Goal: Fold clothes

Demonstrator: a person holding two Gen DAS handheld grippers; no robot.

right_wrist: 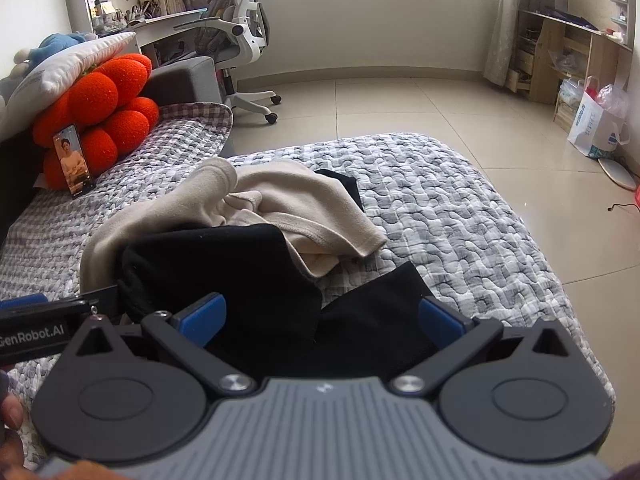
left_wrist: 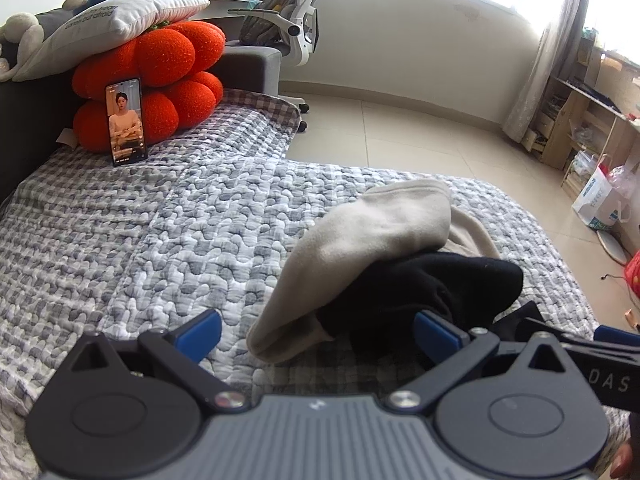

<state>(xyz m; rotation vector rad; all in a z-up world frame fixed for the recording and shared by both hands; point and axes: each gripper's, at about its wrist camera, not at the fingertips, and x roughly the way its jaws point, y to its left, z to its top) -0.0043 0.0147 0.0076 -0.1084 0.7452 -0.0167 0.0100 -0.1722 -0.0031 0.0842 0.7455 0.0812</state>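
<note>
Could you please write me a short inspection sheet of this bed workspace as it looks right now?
Surface: grey checked quilt on the bed, puckered, mostly bare.
Job's things: beige garment and black garment, crumpled and tangled together, unfolded.
Clutter: phone, screen lit, leaning on the red cushions; white pillow and plush toys stacked above.
Grippers: left hand-held gripper open, low over the pile's near edge; right hand-held gripper open over black fabric; neither holds anything.
Cables: a thin dark cable on the floor at right.
Surroundings: tiled floor, white office chair, desk, wooden shelves, white bag, curtained window.
</note>
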